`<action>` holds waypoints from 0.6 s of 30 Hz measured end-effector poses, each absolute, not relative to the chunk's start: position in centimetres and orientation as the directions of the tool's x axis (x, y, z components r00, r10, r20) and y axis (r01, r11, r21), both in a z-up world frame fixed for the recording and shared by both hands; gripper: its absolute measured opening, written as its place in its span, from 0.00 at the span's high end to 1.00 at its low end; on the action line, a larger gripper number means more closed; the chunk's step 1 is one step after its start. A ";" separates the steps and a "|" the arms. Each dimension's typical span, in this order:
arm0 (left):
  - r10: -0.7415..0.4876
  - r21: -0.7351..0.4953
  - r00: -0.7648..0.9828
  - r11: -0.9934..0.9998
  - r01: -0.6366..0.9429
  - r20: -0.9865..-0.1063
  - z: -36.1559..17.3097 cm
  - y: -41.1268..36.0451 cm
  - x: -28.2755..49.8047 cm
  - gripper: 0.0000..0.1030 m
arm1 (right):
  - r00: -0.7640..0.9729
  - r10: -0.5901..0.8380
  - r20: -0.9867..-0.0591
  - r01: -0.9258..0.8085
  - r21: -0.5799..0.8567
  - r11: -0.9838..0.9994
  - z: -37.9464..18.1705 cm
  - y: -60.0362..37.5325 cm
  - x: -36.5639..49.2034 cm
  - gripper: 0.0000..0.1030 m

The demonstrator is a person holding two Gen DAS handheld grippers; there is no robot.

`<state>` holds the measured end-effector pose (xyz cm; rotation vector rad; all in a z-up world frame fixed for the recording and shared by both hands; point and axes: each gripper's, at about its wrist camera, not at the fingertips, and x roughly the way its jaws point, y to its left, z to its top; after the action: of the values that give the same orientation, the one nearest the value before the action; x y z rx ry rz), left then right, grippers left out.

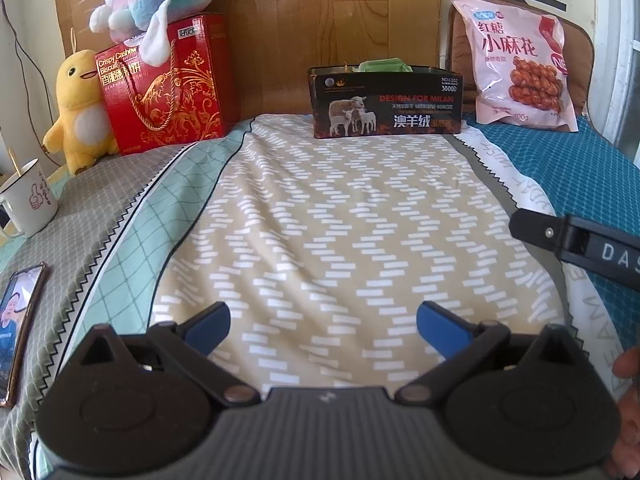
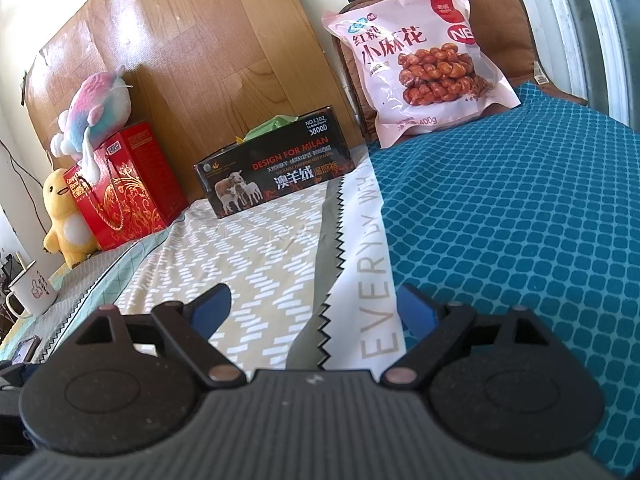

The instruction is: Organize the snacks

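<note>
**Pink bag lying ahead of the right gripper**

The pink snack bag [image 2: 420,68] is leaning upright at the bed's [image 2: 520,220] far right corner, well apart from both grippers. The right gripper [image 2: 316,308], jaws apart and empty, is pointing nearer to it; the left gripper [image 1: 324,328], likewise spread, is facing the black box [image 1: 386,102] at the far edge.

Black claws [image 1: 323,326], blue fingertips [image 1: 208,326]

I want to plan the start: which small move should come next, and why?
Probably move the right gripper forward toward the pink snack bag. Both grippers' jaws are open and empty, the bag leans on the brown cushion, and the black box stands open.
</note>
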<state>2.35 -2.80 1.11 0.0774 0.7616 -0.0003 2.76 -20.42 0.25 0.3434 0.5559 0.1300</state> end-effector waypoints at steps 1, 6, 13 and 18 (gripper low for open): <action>0.027 0.070 0.724 0.997 0.030 -0.689 1.1 -2.8 2.3 0.00 | 0.843 0.213 -0.494 -0.029 0.353 0.935 0.3 -20.4 2.8 0.11; 0.019 0.066 0.724 0.997 0.037 -0.690 1.1 -2.8 2.2 0.00 | 0.842 0.214 -0.494 -0.030 0.353 0.935 0.3 -20.5 2.8 0.11; 0.019 0.060 0.721 0.998 0.031 -0.692 1.0 -2.7 2.3 0.00 | 0.843 0.214 -0.494 -0.030 0.354 0.935 0.2 -20.4 2.8 0.11; 0.027 0.061 0.720 0.998 0.022 -0.693 1.0 -2.6 2.4 0.00 | 0.843 0.213 -0.494 -0.030 0.353 0.935 0.2 -20.4 2.8 0.10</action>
<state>2.44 -2.58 0.97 0.0664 0.7670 0.0030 2.79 -20.40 0.24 0.3426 0.5559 0.1308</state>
